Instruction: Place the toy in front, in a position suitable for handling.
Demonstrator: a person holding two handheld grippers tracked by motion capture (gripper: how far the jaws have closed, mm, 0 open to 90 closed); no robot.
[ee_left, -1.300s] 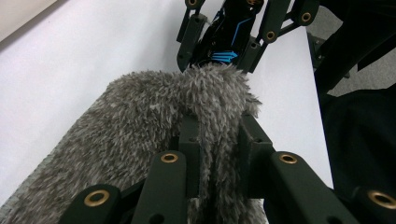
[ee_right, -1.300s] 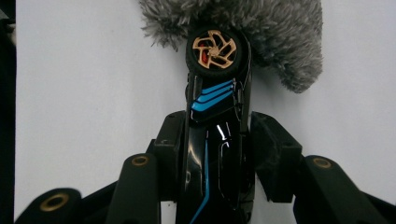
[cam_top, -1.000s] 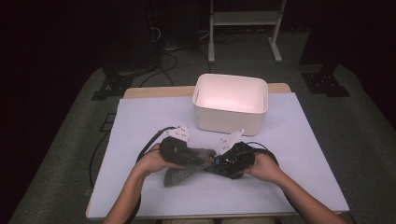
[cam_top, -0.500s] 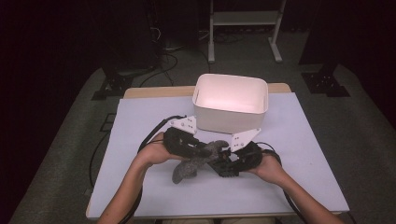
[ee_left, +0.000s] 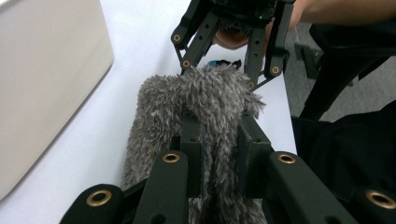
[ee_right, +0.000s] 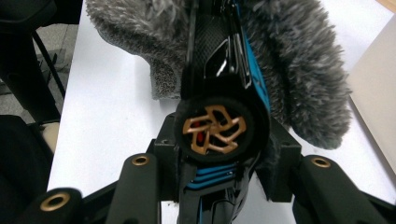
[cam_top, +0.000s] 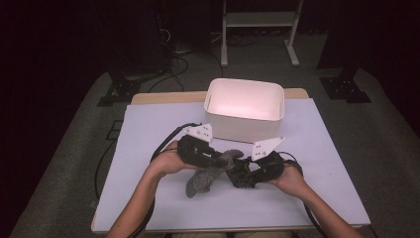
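High view shows two hands over a white table, each holding a black gripper. The left gripper and the right gripper meet near the front middle of the table, and a fuzzy grey cloth hangs between them, its low end near the table top. A white box stands just behind them. Left gripper view shows the left gripper squeezed tight on the fuzzy grey cloth, which bunches up over the jaws. The right gripper comes from the far side, and its jaw tips reach the far end of the cloth. Right gripper view shows the right gripper clamped on a black and blue toy car with a gold wheel. The grey cloth wraps over the far part of the toy car.
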